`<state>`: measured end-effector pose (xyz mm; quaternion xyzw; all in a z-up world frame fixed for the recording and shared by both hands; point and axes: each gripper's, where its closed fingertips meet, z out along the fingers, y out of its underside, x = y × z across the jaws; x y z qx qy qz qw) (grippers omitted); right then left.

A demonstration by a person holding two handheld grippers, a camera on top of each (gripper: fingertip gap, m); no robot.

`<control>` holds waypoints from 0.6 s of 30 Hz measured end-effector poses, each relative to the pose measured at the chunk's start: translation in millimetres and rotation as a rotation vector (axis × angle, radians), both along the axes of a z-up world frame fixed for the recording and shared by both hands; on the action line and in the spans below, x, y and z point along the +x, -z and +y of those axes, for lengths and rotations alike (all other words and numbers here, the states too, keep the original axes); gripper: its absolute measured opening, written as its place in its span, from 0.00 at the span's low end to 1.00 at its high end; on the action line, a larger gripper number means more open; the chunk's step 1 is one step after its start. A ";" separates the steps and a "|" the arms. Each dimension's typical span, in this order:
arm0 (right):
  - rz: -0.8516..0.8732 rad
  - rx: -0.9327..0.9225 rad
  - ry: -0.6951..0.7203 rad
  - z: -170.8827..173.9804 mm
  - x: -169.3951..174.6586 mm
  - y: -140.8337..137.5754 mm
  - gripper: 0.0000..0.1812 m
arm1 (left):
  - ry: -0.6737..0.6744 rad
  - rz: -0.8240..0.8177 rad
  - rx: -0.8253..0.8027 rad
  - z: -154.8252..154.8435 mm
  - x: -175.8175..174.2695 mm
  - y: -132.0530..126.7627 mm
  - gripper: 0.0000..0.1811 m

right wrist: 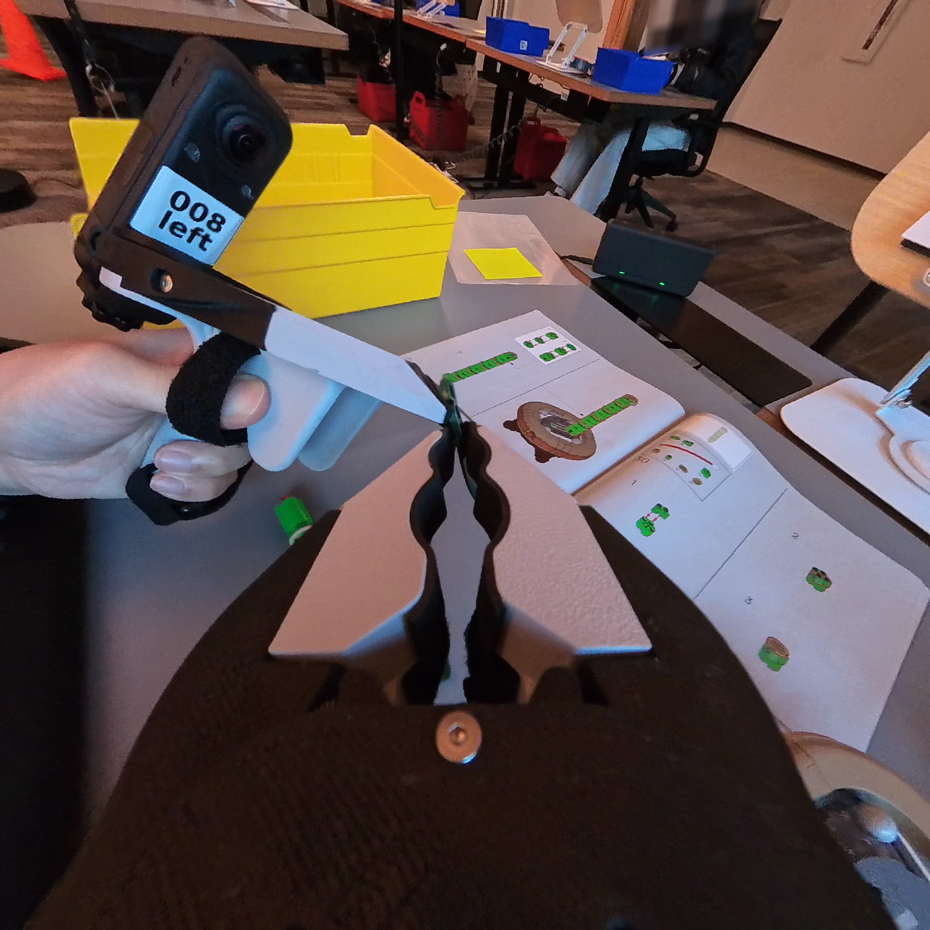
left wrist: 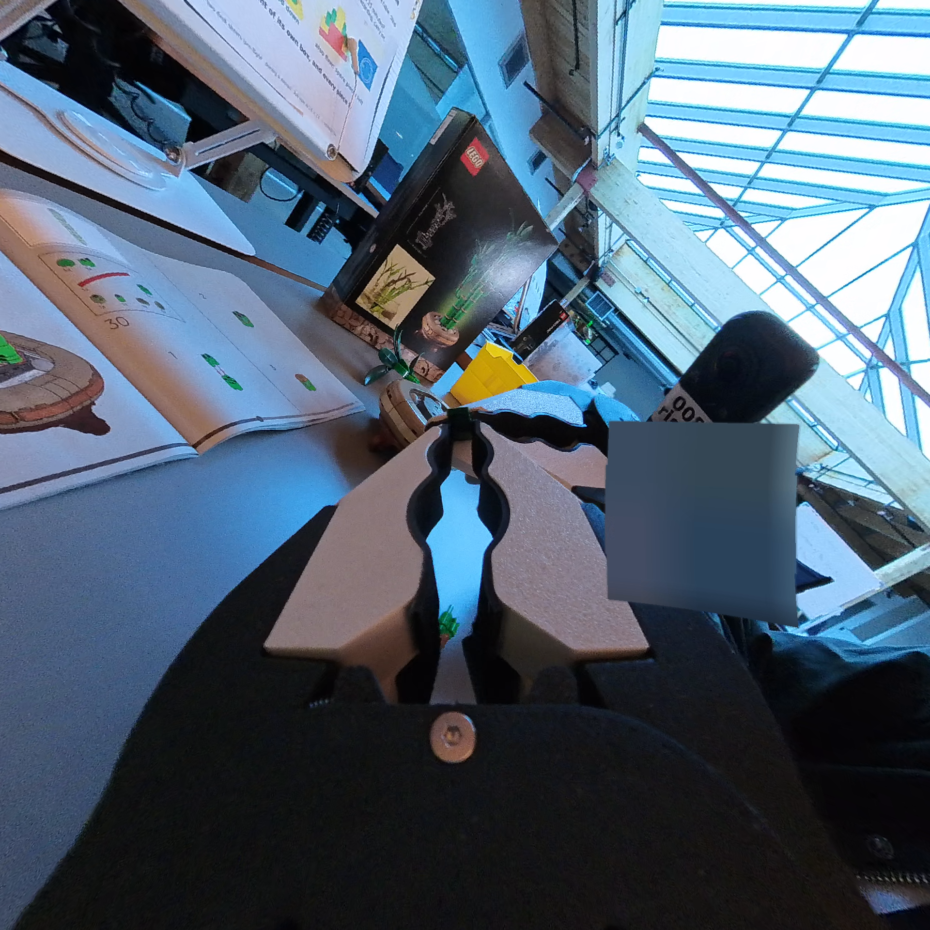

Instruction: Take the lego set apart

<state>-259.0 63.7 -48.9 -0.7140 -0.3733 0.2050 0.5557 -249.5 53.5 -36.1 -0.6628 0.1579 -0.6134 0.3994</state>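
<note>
Both grippers meet tip to tip above the grey tabletop (right wrist: 176, 578), each clenched on the same small dark green lego piece (right wrist: 455, 417). In the right wrist view, the right gripper (right wrist: 459, 443) pinches the lower part of the piece between its fingertips, while the left gripper (right wrist: 437, 402), held in a person's hand (right wrist: 100, 417), comes in from the left and bites the upper end. In the left wrist view, the left gripper (left wrist: 459, 428) clamps the piece (left wrist: 459, 418) at its tips, with the other gripper's fingers crossing just beyond. A separate bright green cylindrical lego segment (right wrist: 293, 518) lies on the tabletop below the hand. An open instruction booklet (right wrist: 654, 478) lies flat to the right. A yellow bin (right wrist: 352, 241) stands behind the left gripper. In the left wrist view, the tan round lego base (left wrist: 402, 417) with a leafy green sprig (left wrist: 392, 360) sits just in front of the upright set box (left wrist: 443, 241).
</note>
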 end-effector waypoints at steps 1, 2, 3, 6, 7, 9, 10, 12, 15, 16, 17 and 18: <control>0.010 -0.007 -0.004 -0.4 0.1 0.0 0.01 | -0.004 0.009 0.009 -0.4 0.2 0.0 0.03; 0.021 -0.018 -0.007 -0.9 0.2 0.3 0.01 | -0.007 0.019 0.016 -0.8 0.3 0.2 0.03; 0.026 -0.020 -0.009 -0.9 0.4 0.2 0.01 | -0.011 0.022 0.018 -1.0 0.5 0.4 0.03; 0.034 -0.034 -0.013 -0.4 0.2 2.3 0.02 | -0.016 0.011 -0.006 -0.4 0.2 2.2 0.03; 0.028 -0.028 -0.007 -0.1 0.3 2.4 0.01 | -0.012 -0.017 -0.036 -0.1 0.0 2.3 0.03; 0.033 -0.033 -0.009 0.1 0.4 1.8 0.01 | 0.045 -0.143 -0.167 0.3 -1.0 1.6 0.03; 0.027 -0.051 -0.007 0.9 0.4 5.6 0.02 | 0.051 -0.159 -0.197 1.2 -1.2 4.9 0.03; 0.052 -0.081 -0.013 1.3 0.5 8.0 0.02 | 0.020 -0.059 -0.116 1.3 -0.4 7.6 0.03; 0.115 -0.125 -0.023 1.6 1.3 5.4 0.02 | -0.028 0.066 0.018 1.8 1.3 5.2 0.03; 0.131 -0.122 -0.038 0.2 0.7 3.4 0.02 | -0.027 0.067 0.037 1.2 1.3 3.3 0.03; 0.125 -0.085 -0.065 -2.5 0.0 -1.2 0.02 | -0.009 0.039 0.050 -1.1 0.8 -1.1 0.04; 0.108 -0.046 -0.073 -4.7 0.3 -5.2 0.01 | 0.018 -0.004 0.047 -3.9 0.4 -5.6 0.04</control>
